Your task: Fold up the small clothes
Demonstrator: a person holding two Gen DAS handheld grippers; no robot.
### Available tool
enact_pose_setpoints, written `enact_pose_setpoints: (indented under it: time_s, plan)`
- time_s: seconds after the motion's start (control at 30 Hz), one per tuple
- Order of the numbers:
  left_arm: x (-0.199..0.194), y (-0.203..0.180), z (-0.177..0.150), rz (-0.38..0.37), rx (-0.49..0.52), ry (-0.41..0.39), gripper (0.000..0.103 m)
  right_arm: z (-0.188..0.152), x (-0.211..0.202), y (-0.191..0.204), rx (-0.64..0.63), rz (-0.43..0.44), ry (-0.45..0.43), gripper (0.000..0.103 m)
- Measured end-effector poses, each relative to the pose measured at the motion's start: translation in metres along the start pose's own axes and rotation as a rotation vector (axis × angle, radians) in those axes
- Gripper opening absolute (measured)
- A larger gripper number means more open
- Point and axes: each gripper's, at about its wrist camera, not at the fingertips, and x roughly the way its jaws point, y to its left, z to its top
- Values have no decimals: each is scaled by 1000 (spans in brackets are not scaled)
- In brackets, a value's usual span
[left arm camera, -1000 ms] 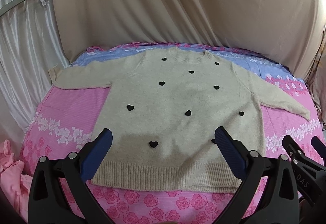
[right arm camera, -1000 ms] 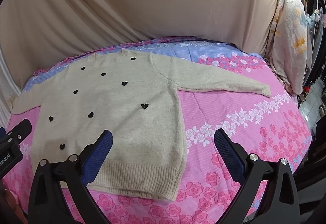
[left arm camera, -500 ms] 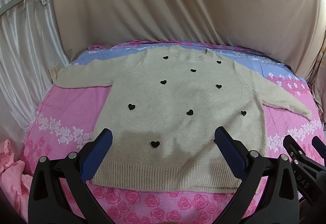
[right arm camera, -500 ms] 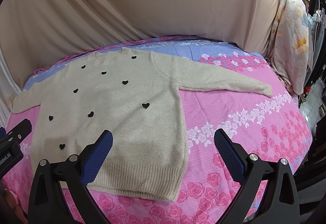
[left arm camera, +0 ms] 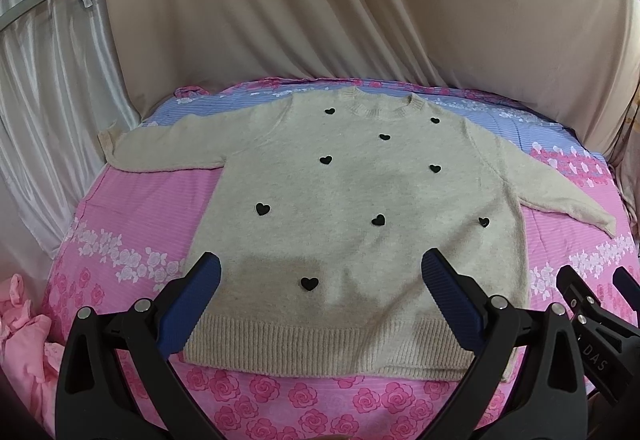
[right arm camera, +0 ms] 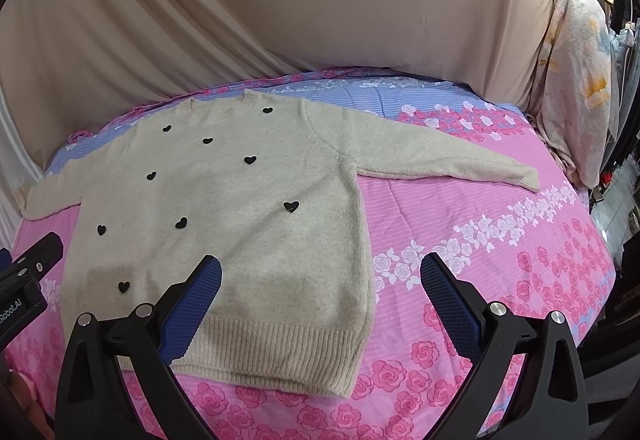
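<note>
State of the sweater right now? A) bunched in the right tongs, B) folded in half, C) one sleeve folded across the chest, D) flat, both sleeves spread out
D: the sweater lies flat on the pink floral bedspread with each sleeve stretched out to its side, and both the left tongs and the right tongs hover open, holding nothing.

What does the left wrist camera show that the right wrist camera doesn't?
Only the left wrist view shows the pink clothes at the bed's edge and the silvery curtain. Only the right wrist view shows the floral bedding standing at the far right. Both show the beige sweater lying flat with sleeves spread on the pink sheet, and both hand-held grippers, left and right, open above its hem.
</note>
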Motion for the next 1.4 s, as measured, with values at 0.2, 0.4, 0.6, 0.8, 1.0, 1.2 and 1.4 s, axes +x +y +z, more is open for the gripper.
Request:
enact_pose_setpoints:
  time_s: [0.2, 0.4, 0.6, 0.8, 1.0, 1.2, 1.4]
  plan:
    - [1, 5, 0, 8, -3, 9, 98, 0, 2, 5, -7, 6, 9, 98]
    - [3, 12, -2, 18, -10, 29, 98, -4, 5, 11, -20, 14, 28, 98]
    - [7, 18, -5, 25, -17, 49, 98, -9, 8, 17, -41, 24, 43, 98]
    - [7, 22, -7, 31, -25, 56, 98, -11, 8, 21, -56, 31, 45, 98]
    - [7, 25, -5, 38, -31, 52, 98, -9, 9, 23, -60, 41, 44, 98]
    - [8, 27, -2, 50, -44, 53, 98, -6, 13, 27, -65, 53, 47, 98]
    - [13, 28, 6, 65, -54, 45, 98, 5, 27, 26, -64, 66, 53, 98]
